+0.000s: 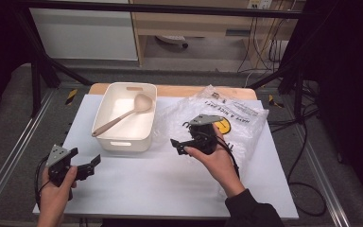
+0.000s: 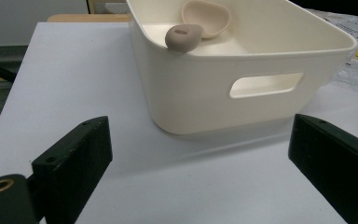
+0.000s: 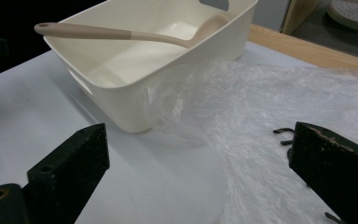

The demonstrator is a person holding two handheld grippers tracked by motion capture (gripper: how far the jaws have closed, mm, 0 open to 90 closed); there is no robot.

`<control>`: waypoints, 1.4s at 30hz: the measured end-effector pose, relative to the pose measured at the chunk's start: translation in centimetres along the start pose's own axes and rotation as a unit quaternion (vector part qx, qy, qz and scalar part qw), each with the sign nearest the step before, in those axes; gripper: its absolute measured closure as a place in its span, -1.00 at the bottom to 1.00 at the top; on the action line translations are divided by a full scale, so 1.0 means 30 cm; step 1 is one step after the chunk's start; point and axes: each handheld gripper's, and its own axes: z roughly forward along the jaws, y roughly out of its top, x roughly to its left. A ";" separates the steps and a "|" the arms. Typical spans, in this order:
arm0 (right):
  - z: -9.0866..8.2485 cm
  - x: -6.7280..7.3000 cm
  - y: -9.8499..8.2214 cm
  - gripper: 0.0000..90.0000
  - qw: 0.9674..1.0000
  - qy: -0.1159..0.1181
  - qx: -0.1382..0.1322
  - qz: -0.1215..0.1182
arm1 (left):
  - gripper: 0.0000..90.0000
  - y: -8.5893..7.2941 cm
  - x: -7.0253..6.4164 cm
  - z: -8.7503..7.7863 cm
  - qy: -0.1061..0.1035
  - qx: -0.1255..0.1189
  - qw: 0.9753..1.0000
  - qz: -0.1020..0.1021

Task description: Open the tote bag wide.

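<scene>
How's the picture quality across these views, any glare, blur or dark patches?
High view: edges fall into darkness, the white table lit brightly, the plastic bag glinting. Left gripper view: the bin sharp, casting a soft shadow; near jaws slightly soft. Right gripper view: bag hazy with glare, ladle clear.

fingers [image 3: 70, 163] apart, nothing between; ladle [image 3: 121, 33] in bin [image 3: 121, 100]; plastic bag [image 3: 270, 107] touching bin
</scene>
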 end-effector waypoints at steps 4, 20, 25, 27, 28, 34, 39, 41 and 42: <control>-0.022 -0.033 -0.014 -0.87 1.000 -0.003 -0.001 0.004 | -0.87 0.001 0.001 0.002 -0.003 -0.002 1.000 -0.002; -0.103 -0.180 -0.070 -0.89 0.999 -0.036 -0.010 0.035 | -0.88 0.002 -0.003 0.001 -0.007 -0.002 1.000 0.000; -0.113 -0.223 -0.109 -0.89 0.998 -0.043 -0.007 0.043 | -0.88 0.003 -0.004 0.002 -0.008 -0.002 1.000 0.004; -0.109 -0.236 -0.123 -0.88 0.998 -0.046 -0.004 0.044 | -0.88 0.003 -0.004 0.002 -0.009 -0.001 1.000 0.003; -0.106 -0.242 -0.130 -0.87 0.998 -0.049 -0.002 0.043 | -0.88 0.003 -0.004 0.002 -0.009 -0.001 1.000 0.004; -0.083 -0.273 -0.160 -0.87 0.997 -0.064 0.011 0.047 | -0.88 0.002 -0.006 0.003 -0.010 -0.001 1.000 0.003; -0.063 -0.289 -0.181 -0.87 0.996 -0.071 0.023 0.050 | -0.88 0.002 -0.006 0.004 -0.011 0.000 1.000 0.004; -0.052 -0.291 -0.187 -0.87 0.996 -0.074 0.029 0.046 | -0.88 0.002 -0.006 0.004 -0.010 0.000 1.000 0.004; -0.047 -0.293 -0.190 -0.87 0.996 -0.075 0.033 0.043 | -0.88 0.002 -0.006 0.004 -0.011 0.001 1.000 0.004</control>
